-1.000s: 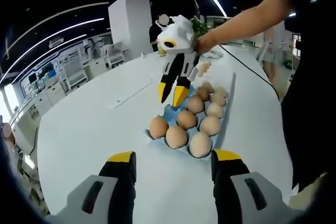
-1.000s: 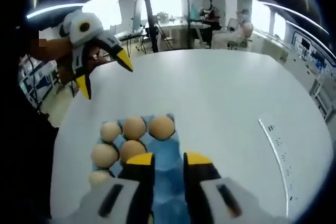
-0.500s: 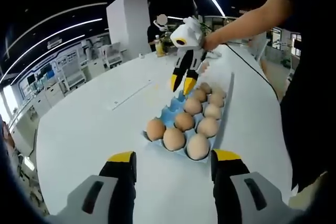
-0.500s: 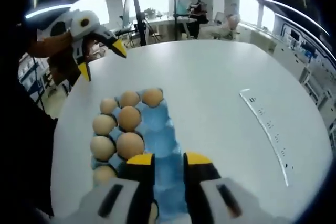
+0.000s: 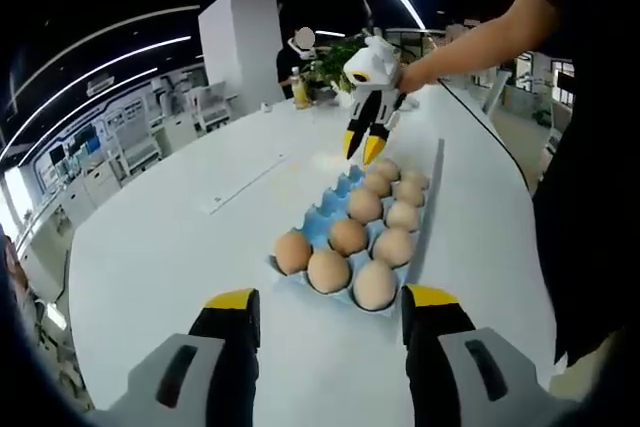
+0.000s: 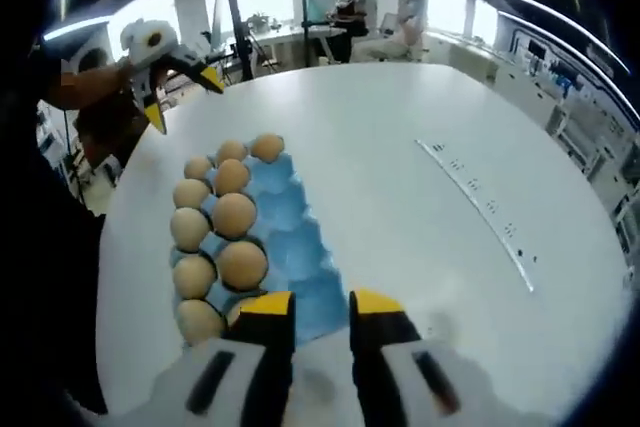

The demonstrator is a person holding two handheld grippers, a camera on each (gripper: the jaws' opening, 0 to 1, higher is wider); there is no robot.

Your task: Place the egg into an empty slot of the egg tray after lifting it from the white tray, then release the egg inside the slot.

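Here, a blue egg tray (image 5: pixel 330 209) sits on a wide white bench (image 5: pixel 180 237), holding brown eggs (image 5: pixel 347 235) along two of its rows, while the row on the left of the left gripper view is bare blue slots. In that view, the left tongs (image 5: pixel 331 303) hang near the tray's near end, jaws wide apart and holding nothing. The right tongs (image 5: pixel 362 147), held by a person's hand (image 5: pixel 410 74), hover above the tray's far end, jaws close together; nothing shows between them. In the right gripper view, the right tongs (image 6: pixel 308 300) stand narrow over the tray (image 6: pixel 290 247), and the left tongs (image 6: pixel 180 99) show at far left, spread wide. The white tray cannot be made out.
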